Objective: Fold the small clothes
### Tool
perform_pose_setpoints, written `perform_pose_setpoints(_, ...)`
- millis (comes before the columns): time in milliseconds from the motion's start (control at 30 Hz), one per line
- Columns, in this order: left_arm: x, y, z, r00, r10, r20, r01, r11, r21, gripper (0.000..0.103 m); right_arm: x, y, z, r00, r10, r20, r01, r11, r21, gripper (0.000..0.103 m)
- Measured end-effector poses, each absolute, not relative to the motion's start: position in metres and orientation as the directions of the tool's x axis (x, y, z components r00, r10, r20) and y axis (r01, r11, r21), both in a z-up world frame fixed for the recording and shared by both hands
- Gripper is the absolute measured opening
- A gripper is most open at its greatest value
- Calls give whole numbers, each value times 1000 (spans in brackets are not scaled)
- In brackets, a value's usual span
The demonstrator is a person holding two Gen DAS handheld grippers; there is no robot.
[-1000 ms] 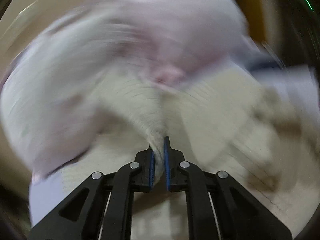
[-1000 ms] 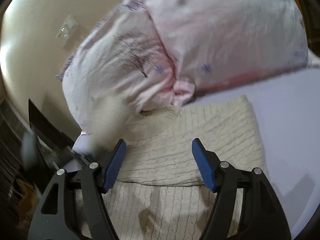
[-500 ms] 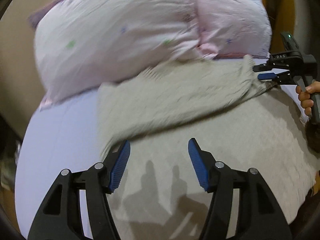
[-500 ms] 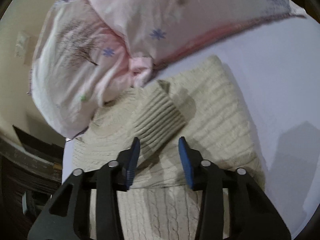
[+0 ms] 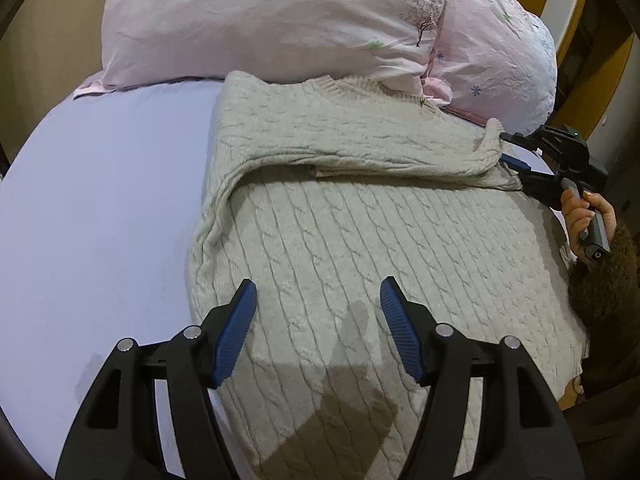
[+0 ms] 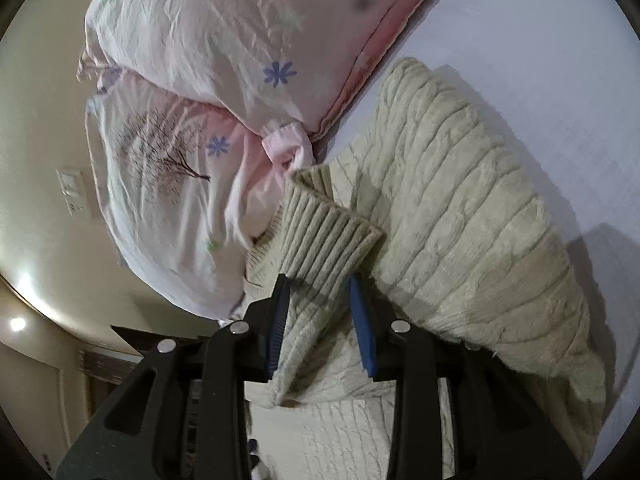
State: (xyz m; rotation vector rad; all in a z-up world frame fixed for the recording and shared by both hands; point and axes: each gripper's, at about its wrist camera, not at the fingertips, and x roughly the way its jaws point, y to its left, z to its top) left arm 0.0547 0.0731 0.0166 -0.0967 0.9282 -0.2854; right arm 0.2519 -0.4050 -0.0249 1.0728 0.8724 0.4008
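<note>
Sweater: your cream cable-knit sweater [image 5: 360,248] lies flat on the pale lilac sheet [image 5: 100,200], its neck end up against the pink pillows [image 5: 280,24].
Sleeve: one sleeve [image 5: 352,140] is folded across the chest from your left side toward your right, and its ribbed cuff [image 6: 324,232] ends at the right-hand edge of the sweater.
Left gripper: your left gripper [image 5: 316,328] is spread wide with nothing between the blue pads [image 5: 236,332]; it sits over the lower body of the sweater, near the sweater's left edge, well apart from the folded sleeve.
Right gripper: your right gripper [image 6: 320,320] is narrowed around the sleeve just behind the cuff, the knit bunched between the two blue pads; whether the pads press the fabric firmly, you cannot tell from this view.
Right hand: in the left wrist view your right hand [image 5: 584,212] wraps the gripper handle at the sweater's right edge, beside the cuff end.
Pillows: two, overlapping, touching the sweater's collar.
</note>
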Motion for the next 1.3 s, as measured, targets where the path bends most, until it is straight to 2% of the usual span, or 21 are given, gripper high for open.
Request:
perform_pose_setpoints(33, 54, 73, 16, 566, -284, -774, 202, 958, -203, 66, 253, -404, -22, 621, 657, -427, 101, 473, 875, 9)
perform_pose_setpoints(233, 48, 77, 18, 579, -287, -763, 192, 958, -214, 67, 224, -416, 19, 725, 553, -411, 18, 582, 813, 7)
perform_pose_setpoints(367, 34, 91, 24, 601, -299, -741, 174, 954, -243, 67, 196, -417, 24, 704, 460, -541, 77, 708, 702, 10)
perform_pose_setpoints(433, 25, 100, 26, 609, -305, -732, 161, 951, -263, 69, 174, -425, 21, 686, 418, -596, 111, 749, 654, 21)
perform_pose_setpoints(467, 21, 104, 27, 611, -307, -729, 154, 950, -271, 71, 164, -428, 23, 685, 398, -610, 116, 767, 631, 30)
perform_pose_setpoints(500, 16, 110, 27, 613, -312, -726, 145, 948, -285, 72, 148, -433, 26, 695, 373, -615, 115, 787, 606, 48)
perform_pose_setpoints(533, 12, 114, 26, 612, -316, -725, 138, 945, -296, 72, 132, -438, 28, 701, 344, -625, 119, 807, 578, 55)
perform_pose_setpoints(667, -5, 132, 16, 592, -357, -723, 104, 923, -371, 73, 84, -454, 12, 654, 328, -682, 138, 834, 534, 55)
perform_pose_setpoints(700, -9, 136, 13, 586, -382, -715, 103, 910, -401, 73, 72, -459, 1, 623, 352, -699, 145, 826, 544, 52)
perform_pose_setpoints(767, -19, 139, 12, 588, -416, -694, 117, 892, -437, 73, 54, -463, -14, 582, 385, -716, 151, 814, 561, 40)
perform_pose_setpoints(833, -30, 137, 11, 576, -467, -671, 142, 866, -480, 73, 32, -460, -17, 583, 430, -689, 102, 803, 588, 37)
perform_pose_setpoints(933, -46, 132, 9, 557, -522, -647, 174, 834, -523, 72, 10, -451, -30, 519, 584, -624, 7, 728, 686, 30)
perform_pose_setpoints(967, -51, 129, 9, 550, -539, -638, 180, 822, -540, 70, 3, -448, -34, 495, 633, -595, -28, 696, 717, 30)
perform_pose_setpoints(1000, -54, 128, 8, 544, -550, -634, 181, 815, -551, 64, -2, -446, -37, 478, 664, -575, -49, 674, 737, 29)
perform_pose_setpoints(1033, -57, 127, 8, 539, -557, -633, 179, 809, -560, 60, -6, -446, -41, 463, 692, -554, -62, 648, 759, 26)
perform_pose_setpoints(1067, -60, 127, 6, 535, -558, -635, 171, 807, -565, 50, -7, -445, -47, 433, 726, -534, -66, 616, 785, 21)
perform_pose_setpoints(1100, -62, 126, 4, 524, -557, -644, 159, 807, -569, 35, -6, -443, -51, 418, 746, -519, -65, 594, 802, 9)
perform_pose_setpoints(1167, -61, 125, -1, 490, -564, -665, 140, 804, -578, 11, -6, -442, -51, 414, 782, -466, -89, 545, 834, 8)
perform_pose_setpoints(1300, -50, 122, 4, 477, -585, -656, 153, 790, -594, 10, 13, -445, -19, 482, 816, -320, -189, 453, 871, 7)
